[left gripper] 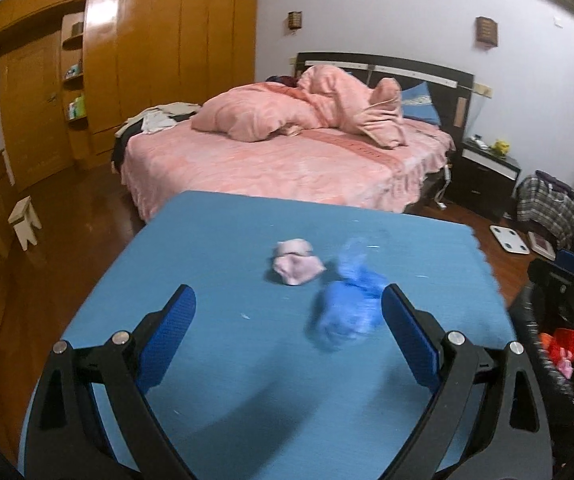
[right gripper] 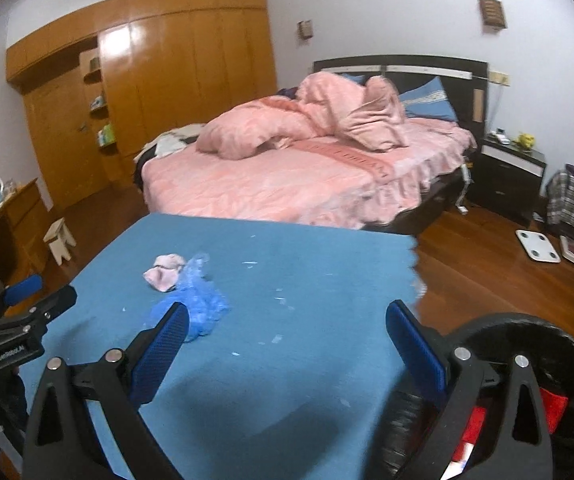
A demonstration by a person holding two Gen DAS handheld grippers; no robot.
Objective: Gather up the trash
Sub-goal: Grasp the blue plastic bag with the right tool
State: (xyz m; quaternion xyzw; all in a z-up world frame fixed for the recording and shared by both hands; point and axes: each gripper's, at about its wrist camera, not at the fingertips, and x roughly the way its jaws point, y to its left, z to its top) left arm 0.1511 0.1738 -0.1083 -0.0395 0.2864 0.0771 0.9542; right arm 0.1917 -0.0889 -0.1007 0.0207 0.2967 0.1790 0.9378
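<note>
A crumpled pink tissue (left gripper: 297, 266) and a crumpled blue plastic bag (left gripper: 347, 304) lie side by side on the blue table (left gripper: 247, 360). My left gripper (left gripper: 289, 312) is open above the table, the blue bag just inside its right finger. In the right wrist view the tissue (right gripper: 163, 274) and blue bag (right gripper: 201, 304) lie left of my open right gripper (right gripper: 287, 328), which hovers over the table's right part (right gripper: 307, 280). The left gripper (right gripper: 27, 300) shows at the left edge. A black bin (right gripper: 527, 392) with red trash sits at lower right; it also shows in the left wrist view (left gripper: 547, 344).
A bed with pink bedding (left gripper: 287, 152) stands behind the table. A wooden wardrobe (left gripper: 127, 60) fills the far left wall. A small white stool (left gripper: 25, 222) and a white scale (left gripper: 511, 240) are on the wooden floor. A dark nightstand (left gripper: 487, 172) is right of the bed.
</note>
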